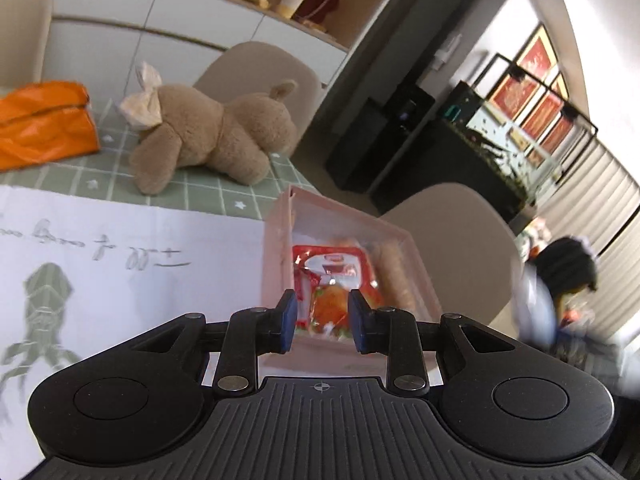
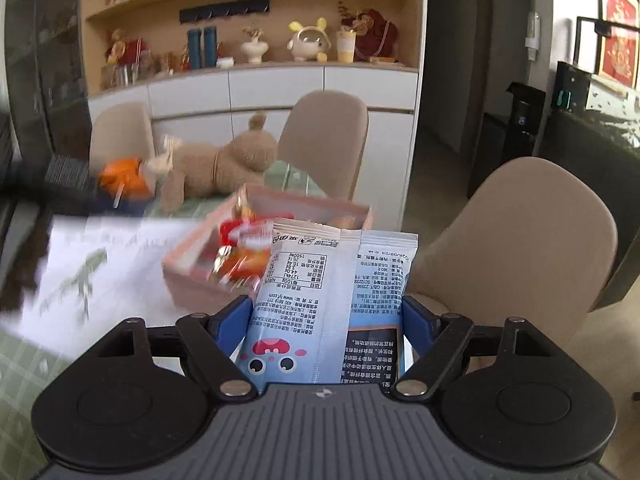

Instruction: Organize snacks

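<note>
A pink box (image 1: 280,240) stands at the table's right edge with a red snack packet (image 1: 332,280) and tan rolls (image 1: 396,272) inside. My left gripper (image 1: 323,320) is open just above and in front of the box, with nothing between its fingers. My right gripper (image 2: 324,320) is shut on a light blue snack packet (image 2: 328,300) and holds it upright in the air, near the pink box (image 2: 200,280). The red packet (image 2: 244,248) shows in the box, blurred.
A brown plush toy (image 1: 208,136) and an orange bag (image 1: 44,120) lie on the green checked tablecloth (image 1: 100,176). A white paper with drawings (image 1: 120,264) lies left of the box. Beige chairs (image 2: 516,232) stand around the table.
</note>
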A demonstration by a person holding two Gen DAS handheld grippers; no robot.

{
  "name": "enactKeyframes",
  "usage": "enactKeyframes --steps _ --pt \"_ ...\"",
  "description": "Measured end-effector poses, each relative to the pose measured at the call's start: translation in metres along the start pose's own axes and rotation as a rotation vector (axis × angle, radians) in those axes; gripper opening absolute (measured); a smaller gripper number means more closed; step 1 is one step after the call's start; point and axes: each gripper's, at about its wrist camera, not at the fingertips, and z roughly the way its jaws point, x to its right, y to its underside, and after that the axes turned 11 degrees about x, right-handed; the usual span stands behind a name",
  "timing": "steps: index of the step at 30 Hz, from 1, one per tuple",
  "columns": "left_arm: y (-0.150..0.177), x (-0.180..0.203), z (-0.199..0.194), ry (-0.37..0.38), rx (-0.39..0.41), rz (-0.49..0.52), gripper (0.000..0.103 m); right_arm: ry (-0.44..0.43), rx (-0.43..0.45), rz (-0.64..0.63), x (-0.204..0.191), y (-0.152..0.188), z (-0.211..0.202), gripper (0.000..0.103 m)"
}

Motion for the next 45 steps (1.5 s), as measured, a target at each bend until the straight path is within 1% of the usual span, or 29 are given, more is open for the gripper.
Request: enactKeyframes --steps 3,5,6,7,8,9,10,12,14,17,19,20,21,23,25,27,28,29,31,33,35,36,42,45 --pt "0.009 0.014 -0.006 -0.003 -0.011 0.095 0.031 -0.035 0.076 0.024 -0.004 -0.03 0.026 0.08" --pt "0.018 0.023 -0.009 -0.03 -0.033 0.184 0.031 -0.033 0.125 0.046 -0.012 -0.05 0.053 0.086" --pt "0.02 0.027 -0.008 -0.048 -0.043 0.218 0.031 -0.035 0.146 0.07 -0.014 -0.056 0.067 0.094" --pt "0.025 0.03 -0.01 -0.063 -0.051 0.244 0.031 -0.04 0.153 0.09 -0.017 -0.06 0.084 0.095" --pt "0.031 0.028 -0.015 -0.08 -0.059 0.269 0.031 -0.039 0.125 0.09 -0.022 -0.06 0.106 0.095" --pt "0.038 0.025 -0.022 -0.092 -0.064 0.287 0.031 -0.036 0.075 0.076 -0.027 -0.058 0.125 0.094" --pt "0.046 0.021 -0.028 -0.108 -0.072 0.312 0.031 -0.04 0.012 0.056 -0.032 -0.052 0.141 0.09" --pt "0.063 0.008 -0.044 -0.151 -0.092 0.353 0.031 -0.035 -0.063 0.054 -0.039 -0.036 0.153 0.088" --pt "0.081 -0.007 -0.056 -0.208 -0.113 0.35 0.031 -0.052 -0.098 0.081 -0.043 -0.016 0.143 0.088" --pt "0.105 -0.024 -0.072 -0.249 -0.121 0.269 0.031 -0.073 -0.153 0.094 -0.053 0.017 0.113 0.089" --pt "0.121 -0.028 -0.079 -0.272 -0.118 0.243 0.031 -0.045 -0.124 0.044 -0.064 0.038 0.088 0.089" --pt "0.129 -0.028 -0.081 -0.283 -0.112 0.233 0.031 -0.032 -0.128 0.006 -0.072 0.051 0.073 0.089" --pt "0.133 -0.025 -0.083 -0.285 -0.077 0.247 0.031 -0.03 -0.141 -0.016 -0.08 0.062 0.064 0.089" --pt "0.139 -0.017 -0.081 -0.279 -0.055 0.273 0.032 -0.031 -0.163 -0.036 -0.094 0.083 0.049 0.089" --pt "0.146 -0.009 -0.078 -0.263 -0.027 0.284 0.033 -0.03 -0.192 -0.059 -0.107 0.102 0.042 0.089" --pt "0.154 0.0 -0.076 -0.244 0.001 0.316 0.038 -0.026 -0.214 -0.058 -0.113 0.116 0.04 0.089" --pt "0.158 0.004 -0.074 -0.236 0.011 0.341 0.043 -0.02 -0.201 -0.043 -0.115 0.121 0.039 0.089" --pt "0.162 0.007 -0.071 -0.236 0.017 0.359 0.048 -0.006 -0.177 -0.023 -0.113 0.124 0.036 0.091" --pt "0.165 0.015 -0.069 -0.244 0.023 0.374 0.054 0.021 -0.157 0.008 -0.11 0.129 0.033 0.096" --pt "0.168 0.02 -0.066 -0.259 0.034 0.38 0.055 0.063 -0.139 0.032 -0.107 0.134 0.03 0.101" --pt "0.171 0.024 -0.064 -0.276 0.041 0.403 0.056 0.118 -0.14 0.065 -0.103 0.135 0.027 0.103" --pt "0.172 0.025 -0.064 -0.28 0.043 0.405 0.056 0.132 -0.137 0.073 -0.101 0.137 0.027 0.103" --pt "0.172 0.024 -0.064 -0.282 0.05 0.403 0.056 0.115 -0.08 0.055 -0.097 0.145 0.021 0.103" --pt "0.172 0.025 -0.063 -0.291 0.051 0.406 0.056 0.113 -0.08 0.058 -0.096 0.145 0.02 0.103"
